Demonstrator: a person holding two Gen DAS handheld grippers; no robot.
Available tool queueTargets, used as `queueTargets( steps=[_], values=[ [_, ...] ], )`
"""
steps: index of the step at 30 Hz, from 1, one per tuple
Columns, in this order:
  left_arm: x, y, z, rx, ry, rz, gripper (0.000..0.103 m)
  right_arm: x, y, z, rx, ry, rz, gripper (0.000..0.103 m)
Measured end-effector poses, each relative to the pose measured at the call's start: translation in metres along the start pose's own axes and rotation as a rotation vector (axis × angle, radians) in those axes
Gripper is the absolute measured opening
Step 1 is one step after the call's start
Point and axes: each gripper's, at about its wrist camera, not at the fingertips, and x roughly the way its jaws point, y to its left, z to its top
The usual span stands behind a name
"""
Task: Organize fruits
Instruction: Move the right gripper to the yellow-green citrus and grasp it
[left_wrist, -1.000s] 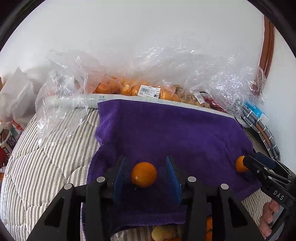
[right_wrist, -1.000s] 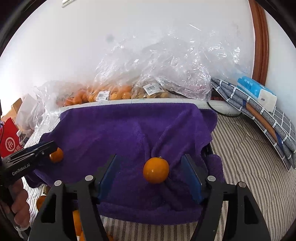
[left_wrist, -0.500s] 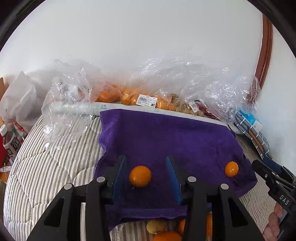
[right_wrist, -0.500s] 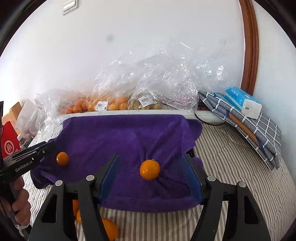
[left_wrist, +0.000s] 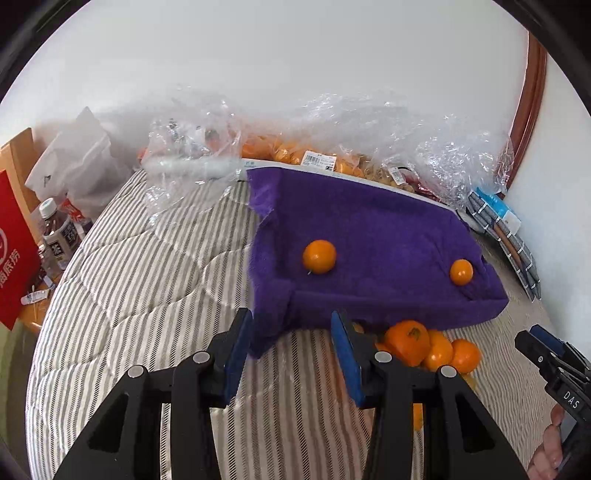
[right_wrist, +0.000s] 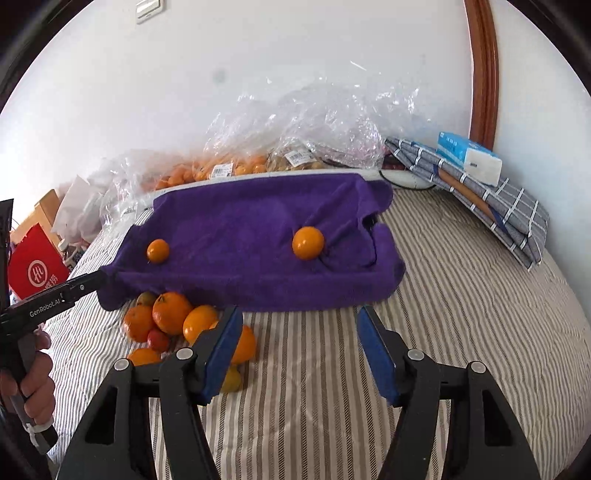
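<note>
A purple towel (left_wrist: 369, 236) (right_wrist: 255, 229) covers a raised box on the striped bed. Two small oranges rest on it: the left one (left_wrist: 319, 256) (right_wrist: 157, 250) and the right one (left_wrist: 461, 271) (right_wrist: 308, 242). A pile of loose oranges (left_wrist: 428, 347) (right_wrist: 170, 317) lies on the bed in front of the towel. My left gripper (left_wrist: 291, 354) is open and empty, just short of the towel's front left corner. My right gripper (right_wrist: 299, 358) is open and empty, above the bed in front of the towel, to the right of the pile.
Clear plastic bags of oranges (left_wrist: 295, 151) (right_wrist: 221, 168) line the wall behind the towel. Folded checked cloth with a blue tissue pack (right_wrist: 469, 158) lies at the right. A red bag (left_wrist: 14, 258) and bottles (left_wrist: 59, 236) stand off the bed's left edge.
Both grippers have pulled back from the towel, leaving an orange each on it. The loose pile of oranges in front of the towel has come into view.
</note>
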Motion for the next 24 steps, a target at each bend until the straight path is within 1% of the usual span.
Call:
queueTargets(
  steps=[2, 5, 8, 10, 13, 15, 17, 19, 20, 21, 22, 23, 24],
  values=[
    [-0.005, 0.007, -0.008, -0.003, 0.011, 0.002, 0.042, 0.002, 0.002, -0.01, 0.002, 0.02, 0.003, 0.059],
    [-0.009, 0.017, -0.018, -0.013, 0.021, 0.014, 0.042, 0.008, 0.005, -0.025, -0.013, 0.042, -0.006, 0.057],
    [-0.007, 0.025, -0.025, -0.017, 0.039, 0.024, 0.043, 0.009, 0.011, -0.035, -0.019, 0.051, 0.052, 0.054],
    [-0.003, 0.03, -0.03, -0.026, 0.057, 0.026, 0.046, 0.007, 0.017, -0.039, -0.032, 0.043, 0.071, 0.054],
    [0.004, 0.034, -0.035, -0.044, 0.074, 0.02, 0.046, 0.01, 0.029, -0.043, -0.057, 0.056, 0.115, 0.054],
    [0.007, 0.036, -0.039, -0.052, 0.088, 0.023, 0.046, 0.016, 0.035, -0.045, -0.08, 0.064, 0.12, 0.054],
    [0.01, 0.037, -0.042, -0.046, 0.107, 0.026, 0.046, 0.024, 0.04, -0.045, -0.087, 0.085, 0.119, 0.051],
    [0.009, 0.037, -0.046, -0.033, 0.094, 0.037, 0.048, 0.032, 0.042, -0.045, -0.078, 0.116, 0.147, 0.046],
    [0.009, 0.037, -0.047, -0.028, 0.089, 0.047, 0.05, 0.037, 0.044, -0.044, -0.079, 0.135, 0.145, 0.044],
    [0.009, 0.037, -0.048, -0.025, 0.085, 0.053, 0.05, 0.041, 0.045, -0.044, -0.08, 0.146, 0.137, 0.044],
    [0.009, 0.036, -0.049, -0.022, 0.079, 0.054, 0.05, 0.042, 0.047, -0.043, -0.087, 0.13, 0.127, 0.042],
    [0.009, 0.036, -0.049, -0.018, 0.074, 0.055, 0.051, 0.043, 0.048, -0.043, -0.093, 0.134, 0.126, 0.039],
    [0.009, 0.034, -0.05, -0.01, 0.068, 0.057, 0.052, 0.045, 0.049, -0.043, -0.096, 0.132, 0.118, 0.038]
  ],
)
